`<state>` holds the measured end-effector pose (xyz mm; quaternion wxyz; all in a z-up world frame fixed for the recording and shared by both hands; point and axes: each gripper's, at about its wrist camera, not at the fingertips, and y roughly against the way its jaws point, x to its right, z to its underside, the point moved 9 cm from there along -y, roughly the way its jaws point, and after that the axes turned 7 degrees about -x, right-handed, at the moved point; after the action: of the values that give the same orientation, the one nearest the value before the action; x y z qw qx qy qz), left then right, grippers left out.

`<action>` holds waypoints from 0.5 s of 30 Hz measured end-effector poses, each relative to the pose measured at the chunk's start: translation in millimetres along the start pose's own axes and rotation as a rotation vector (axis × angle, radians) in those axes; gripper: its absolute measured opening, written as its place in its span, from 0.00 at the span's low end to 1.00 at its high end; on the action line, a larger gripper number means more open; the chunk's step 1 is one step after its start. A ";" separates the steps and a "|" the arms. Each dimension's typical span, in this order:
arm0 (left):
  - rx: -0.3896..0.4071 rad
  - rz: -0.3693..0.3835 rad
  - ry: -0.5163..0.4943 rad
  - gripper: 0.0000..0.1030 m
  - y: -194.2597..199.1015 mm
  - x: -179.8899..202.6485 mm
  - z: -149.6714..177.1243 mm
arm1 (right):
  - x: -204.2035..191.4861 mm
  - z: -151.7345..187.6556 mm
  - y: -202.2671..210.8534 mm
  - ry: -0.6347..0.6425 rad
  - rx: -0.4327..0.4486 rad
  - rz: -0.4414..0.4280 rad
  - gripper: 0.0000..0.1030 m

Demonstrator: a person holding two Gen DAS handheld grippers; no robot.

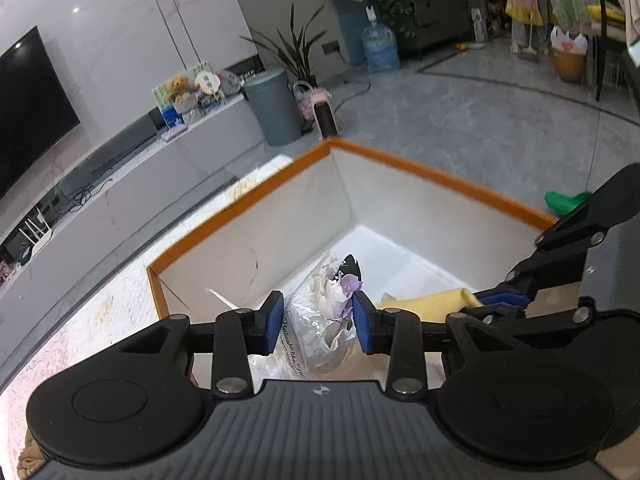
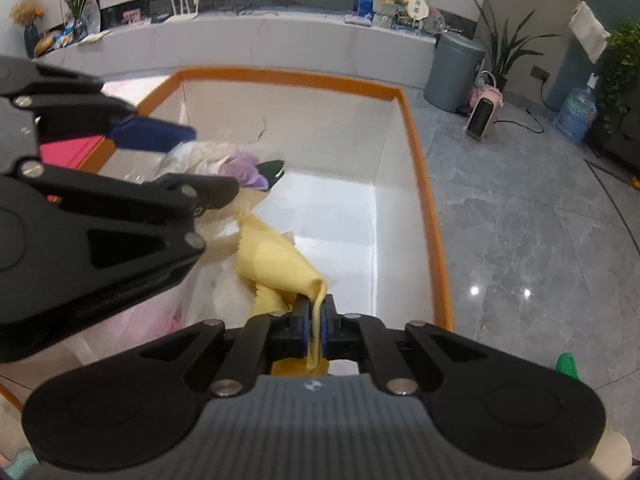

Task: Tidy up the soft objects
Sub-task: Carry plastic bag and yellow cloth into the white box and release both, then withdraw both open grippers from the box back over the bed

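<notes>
A white box with an orange rim [image 1: 436, 176] [image 2: 424, 184] stands open below both grippers. In it lies a clear plastic bag holding a soft purple and cream flower toy [image 1: 340, 292] [image 2: 240, 168]. My left gripper [image 1: 318, 322] is open, its blue pads either side of the bag without closing on it; it also shows in the right wrist view [image 2: 180, 164]. My right gripper [image 2: 316, 320] is shut on a yellow cloth [image 2: 276, 264] that hangs into the box. The cloth [image 1: 432, 302] and right gripper [image 1: 496, 304] show at right in the left wrist view.
The box sits on a pale patterned surface [image 1: 100, 312]. Beyond it are grey tiled floor [image 2: 540, 220], a grey bin [image 1: 274, 108], a small heater [image 2: 484, 116], a water bottle [image 2: 576, 114], a TV bench [image 2: 240, 36] and a green object [image 1: 564, 200] on the floor.
</notes>
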<state>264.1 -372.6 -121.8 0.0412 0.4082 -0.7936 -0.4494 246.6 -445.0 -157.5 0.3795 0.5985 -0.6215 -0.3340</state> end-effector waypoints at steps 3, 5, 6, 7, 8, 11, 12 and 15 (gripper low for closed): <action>-0.010 0.001 -0.018 0.45 -2.9 0.5 4.7 | -3.3 1.1 -6.0 0.023 -0.025 0.006 0.05; -0.004 -0.008 -0.030 0.55 -1.0 -0.2 4.4 | -3.5 -0.7 -5.0 0.035 -0.028 0.018 0.06; -0.001 -0.013 -0.028 0.57 -0.6 -1.1 3.5 | -3.7 -0.5 -5.9 0.042 -0.037 0.024 0.06; 0.003 -0.011 -0.024 0.59 -0.6 -2.1 2.5 | -4.1 -0.3 -6.9 0.048 -0.046 0.030 0.06; 0.007 -0.009 -0.020 0.59 1.1 -2.8 2.5 | -4.2 -0.2 -7.6 0.054 -0.052 0.035 0.07; 0.022 -0.010 -0.015 0.63 8.0 -6.3 0.5 | -4.8 -1.4 -5.7 0.070 -0.060 0.056 0.19; 0.030 -0.010 -0.011 0.63 11.0 -8.2 -0.3 | -5.0 -2.1 -3.6 0.074 -0.057 0.062 0.22; 0.064 -0.011 0.016 0.70 23.8 -14.5 -2.3 | -9.2 -2.7 5.0 0.087 -0.048 0.064 0.33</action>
<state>260.2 -358.0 -98.3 0.0320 0.4172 -0.8051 -0.4205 246.4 -435.4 -152.5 0.4309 0.5832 -0.6149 -0.3100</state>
